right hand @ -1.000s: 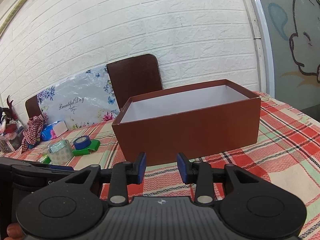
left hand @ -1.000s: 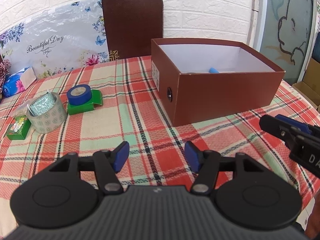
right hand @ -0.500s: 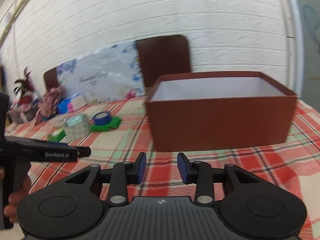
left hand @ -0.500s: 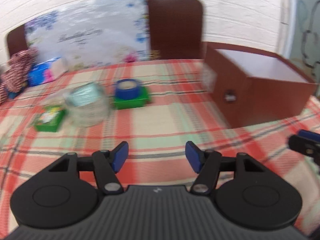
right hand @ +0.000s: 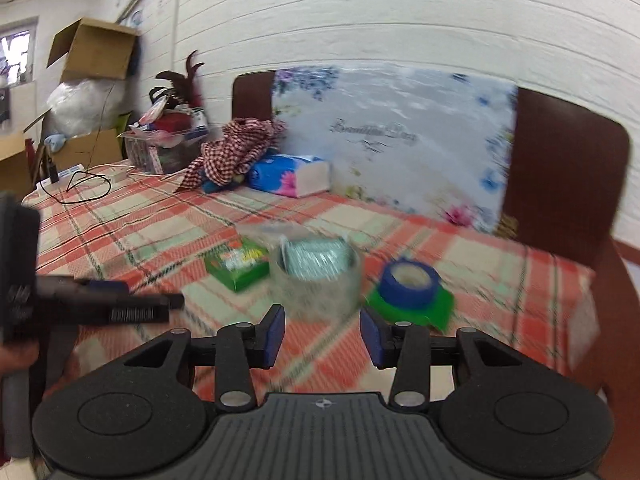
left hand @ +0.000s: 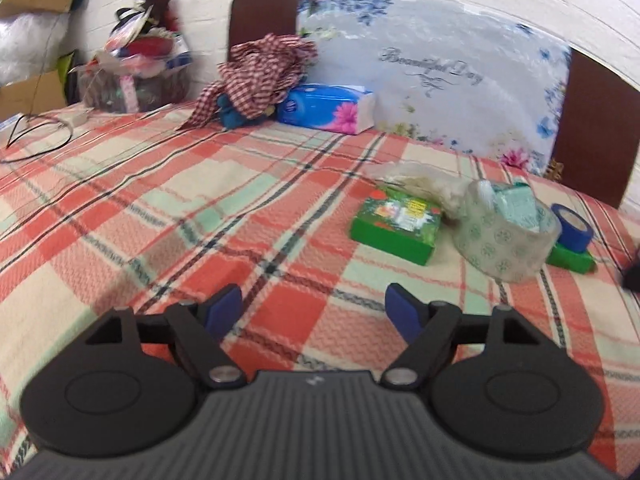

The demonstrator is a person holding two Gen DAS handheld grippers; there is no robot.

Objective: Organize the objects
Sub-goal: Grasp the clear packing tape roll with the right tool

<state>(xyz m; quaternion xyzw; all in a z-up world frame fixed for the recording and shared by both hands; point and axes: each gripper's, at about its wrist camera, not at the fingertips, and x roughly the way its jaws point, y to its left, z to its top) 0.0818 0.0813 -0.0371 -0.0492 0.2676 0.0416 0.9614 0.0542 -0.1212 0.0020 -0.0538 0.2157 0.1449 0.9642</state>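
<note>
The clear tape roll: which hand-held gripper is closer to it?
Right. The right hand-held gripper is just in front of the clear tape roll, jaws opening, empty. The left hand-held gripper is farther, off to the roll's left.

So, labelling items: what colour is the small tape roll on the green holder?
Blue tape roll, clearest in the right wrist view.

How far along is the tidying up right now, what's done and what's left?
Nothing looks put away yet. The green box, clear tape roll and blue tape roll all sit loose on the plaid tablecloth. In hand: nothing; the left gripper and right gripper are opening, empty. All three remain.
</note>
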